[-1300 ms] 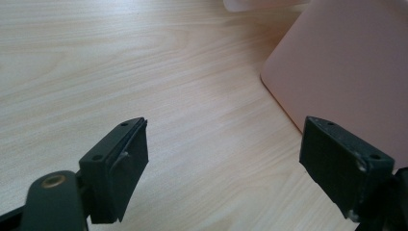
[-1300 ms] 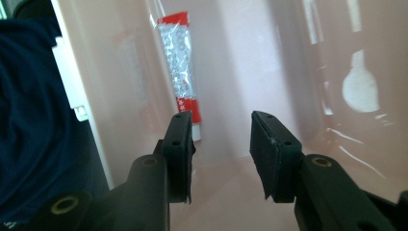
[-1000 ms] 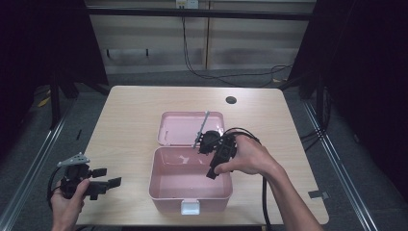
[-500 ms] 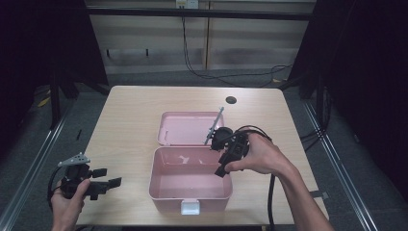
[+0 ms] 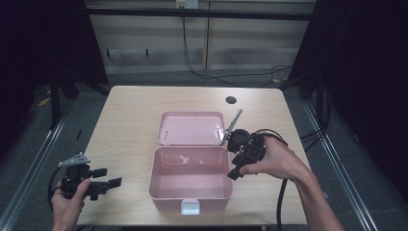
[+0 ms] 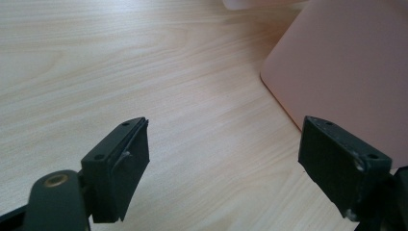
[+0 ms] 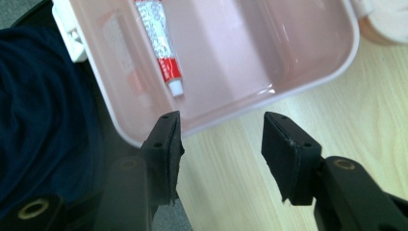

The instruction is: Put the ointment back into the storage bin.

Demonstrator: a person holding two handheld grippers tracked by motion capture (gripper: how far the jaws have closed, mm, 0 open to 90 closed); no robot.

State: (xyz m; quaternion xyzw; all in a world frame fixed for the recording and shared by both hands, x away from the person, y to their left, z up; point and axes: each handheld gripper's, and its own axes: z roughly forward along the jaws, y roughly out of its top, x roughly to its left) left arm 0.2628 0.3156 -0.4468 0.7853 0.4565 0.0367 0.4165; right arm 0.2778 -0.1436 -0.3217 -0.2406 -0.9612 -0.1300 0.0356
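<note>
Now we hold our left hand-held gripper (image 5: 109,183) low at the near left of the wooden surface (image 5: 125,120), its jaws spread wide and holding nothing. In the left gripper view those jaws frame bare wood, with the pink box's outer wall just beyond the right jaw. Our left hand (image 5: 70,202) grips its body near the surface's front edge.

Our right hand-held gripper (image 5: 233,172) sits just beside the right wall of the pink box (image 5: 189,195), held by our right hand (image 5: 274,161). Its jaws are also wide apart and empty. In the right gripper view they straddle the box's rim, one jaw toward the inside, the other over the wood. A black cable (image 5: 280,202) trails from it toward the near edge.

The box stands open in the middle of the surface, its lid (image 5: 191,128) laid back flat behind the tray, a white latch (image 5: 191,207) on the near side. Inside the tray, a small white and red tube (image 7: 159,38) lies on the bottom, cap end toward the jaws. A dark round hole (image 5: 231,100) marks the surface far to the right.
</note>
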